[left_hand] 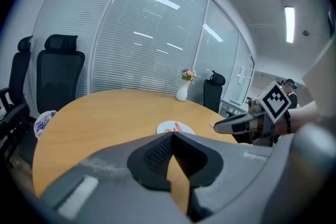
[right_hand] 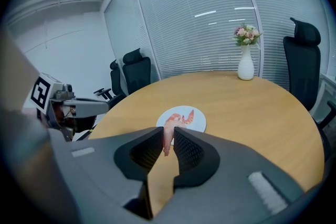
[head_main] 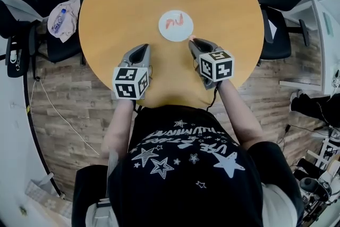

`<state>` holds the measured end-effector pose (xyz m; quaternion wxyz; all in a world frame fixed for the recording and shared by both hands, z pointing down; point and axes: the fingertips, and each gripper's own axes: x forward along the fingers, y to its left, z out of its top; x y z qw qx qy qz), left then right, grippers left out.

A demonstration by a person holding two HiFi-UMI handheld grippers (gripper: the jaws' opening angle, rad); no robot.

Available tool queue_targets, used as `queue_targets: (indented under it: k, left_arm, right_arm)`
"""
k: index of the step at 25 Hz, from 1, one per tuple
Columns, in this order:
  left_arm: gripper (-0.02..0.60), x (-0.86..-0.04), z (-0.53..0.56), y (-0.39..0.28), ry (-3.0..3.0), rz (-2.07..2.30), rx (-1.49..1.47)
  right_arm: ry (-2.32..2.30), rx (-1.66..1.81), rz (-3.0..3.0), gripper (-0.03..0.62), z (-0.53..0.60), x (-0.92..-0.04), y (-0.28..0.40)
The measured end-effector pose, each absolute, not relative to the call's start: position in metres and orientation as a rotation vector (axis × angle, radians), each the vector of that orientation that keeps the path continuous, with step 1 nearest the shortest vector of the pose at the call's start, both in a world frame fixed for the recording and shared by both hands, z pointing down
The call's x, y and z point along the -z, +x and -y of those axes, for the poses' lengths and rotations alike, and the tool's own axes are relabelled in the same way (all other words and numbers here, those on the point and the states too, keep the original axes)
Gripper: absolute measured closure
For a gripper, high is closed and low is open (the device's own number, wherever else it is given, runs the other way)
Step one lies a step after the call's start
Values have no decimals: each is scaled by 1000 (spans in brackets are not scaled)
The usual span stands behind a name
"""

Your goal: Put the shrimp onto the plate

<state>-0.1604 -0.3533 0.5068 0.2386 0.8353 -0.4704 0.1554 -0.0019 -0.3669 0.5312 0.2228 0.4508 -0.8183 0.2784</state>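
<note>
The right tool is clenched on a pink shrimp, holding it over the desk just beside the near rim of the white plate, where other shrimp lie. The left tool hovers over the desk, jaws pressed together on nothing.

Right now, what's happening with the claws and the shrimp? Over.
Right claw grips shrimp, near plate. Left claw shut, empty. Nothing in the way.
</note>
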Motion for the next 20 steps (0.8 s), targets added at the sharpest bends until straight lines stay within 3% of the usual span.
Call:
queue_targets:
  k: [20]
  left_arm:
    - [580,-542,374,-162,2228,1245,-449]
  right_arm:
    - [1052,-655,2210,528,399,-582,-29]
